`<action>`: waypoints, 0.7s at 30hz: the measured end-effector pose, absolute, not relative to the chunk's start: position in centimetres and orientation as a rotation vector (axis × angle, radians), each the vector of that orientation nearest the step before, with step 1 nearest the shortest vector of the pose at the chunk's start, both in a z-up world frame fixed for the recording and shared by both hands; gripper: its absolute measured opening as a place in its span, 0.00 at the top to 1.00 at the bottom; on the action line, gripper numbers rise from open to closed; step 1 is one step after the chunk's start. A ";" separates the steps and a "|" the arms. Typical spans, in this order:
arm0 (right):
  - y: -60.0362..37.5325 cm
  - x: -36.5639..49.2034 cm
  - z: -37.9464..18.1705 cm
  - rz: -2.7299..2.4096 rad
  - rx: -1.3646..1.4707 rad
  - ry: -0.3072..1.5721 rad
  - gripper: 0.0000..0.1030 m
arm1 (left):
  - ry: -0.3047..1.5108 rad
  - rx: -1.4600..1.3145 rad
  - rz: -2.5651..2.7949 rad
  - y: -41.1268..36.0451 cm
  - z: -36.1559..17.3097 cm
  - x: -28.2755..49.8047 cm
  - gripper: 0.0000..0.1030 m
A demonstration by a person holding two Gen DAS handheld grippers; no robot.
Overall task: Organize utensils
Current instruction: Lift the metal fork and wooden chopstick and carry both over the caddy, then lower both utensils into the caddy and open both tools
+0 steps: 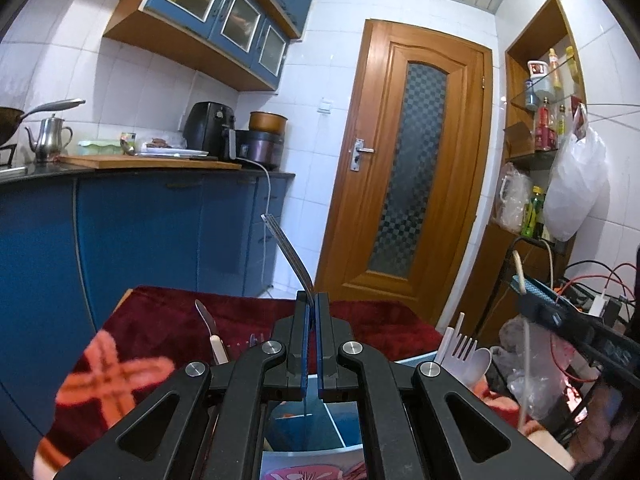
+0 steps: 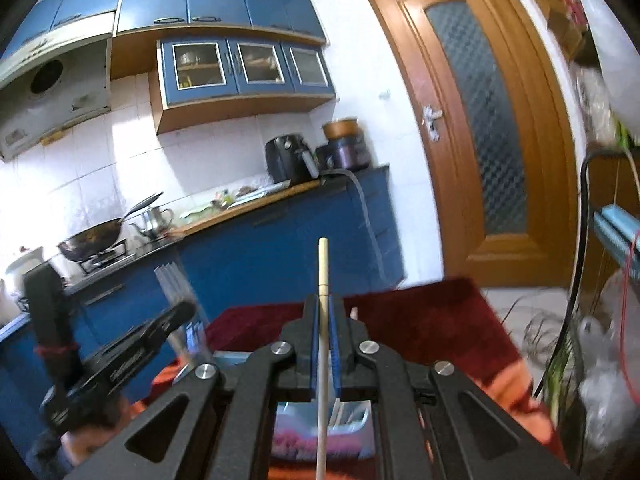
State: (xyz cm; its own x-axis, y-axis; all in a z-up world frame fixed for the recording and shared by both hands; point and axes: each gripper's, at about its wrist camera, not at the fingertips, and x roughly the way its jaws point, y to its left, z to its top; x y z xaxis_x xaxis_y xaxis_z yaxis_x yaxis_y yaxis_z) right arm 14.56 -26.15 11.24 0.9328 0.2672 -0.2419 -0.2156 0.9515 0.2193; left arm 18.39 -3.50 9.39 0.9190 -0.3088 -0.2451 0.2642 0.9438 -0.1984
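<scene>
My left gripper (image 1: 313,304) is shut on a thin metal utensil (image 1: 289,256) whose handle sticks up and forward, with its lower end hanging into a blue-and-white holder (image 1: 340,436) below. My right gripper (image 2: 325,306) is shut on a wooden chopstick (image 2: 323,264) that runs along the fingers, above a holder (image 2: 352,416). In the left wrist view the right gripper (image 1: 524,284) shows at the right with the chopstick (image 1: 518,268). A white plastic fork (image 1: 460,350) and spoon (image 1: 480,364) stand in the holder. A knife (image 1: 210,328) lies on the dark red cloth (image 1: 168,312).
A blue kitchen counter (image 1: 140,216) with a kettle (image 1: 48,138), air fryer (image 1: 208,128) and cooker (image 1: 264,140) stands behind. A wooden door (image 1: 408,168) is ahead. Cables (image 1: 600,280) and plastic bags (image 1: 576,184) crowd the right. The left gripper (image 2: 120,356) shows at the right wrist view's left.
</scene>
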 end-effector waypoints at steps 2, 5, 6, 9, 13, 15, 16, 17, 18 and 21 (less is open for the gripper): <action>-25.9 15.6 11.4 0.244 0.198 0.248 0.93 | 0.283 -0.166 -0.298 -3.5 9.3 18.5 0.98; -25.4 16.5 11.6 0.240 0.192 0.198 0.93 | 0.293 -0.174 -0.298 -3.4 8.8 18.7 0.98; -25.2 16.8 11.7 0.234 0.180 0.180 0.93 | 0.296 -0.177 -0.299 -3.3 8.7 18.8 0.98; -24.1 17.5 11.7 0.206 0.123 0.128 0.93 | 0.302 -0.180 -0.299 -3.3 8.4 18.9 0.98; -23.1 18.2 11.3 0.191 0.078 0.099 0.93 | 0.308 -0.180 -0.303 -3.4 8.1 19.1 0.98; -22.8 18.6 10.9 0.191 0.071 0.099 0.93 | 0.312 -0.180 -0.304 -3.4 7.9 19.1 0.98; -22.8 18.7 10.8 0.190 0.069 0.101 0.93 | 0.314 -0.180 -0.304 -3.4 7.9 19.1 0.98; -22.8 18.9 10.5 0.188 0.070 0.104 0.93 | 0.316 -0.181 -0.305 -3.4 7.8 19.1 0.98; -22.7 18.9 10.3 0.190 0.072 0.108 0.93 | 0.318 -0.183 -0.306 -3.4 7.8 19.1 0.98; -22.9 19.1 9.8 0.198 0.080 0.136 0.93 | 0.318 -0.186 -0.307 -3.4 7.8 19.1 0.98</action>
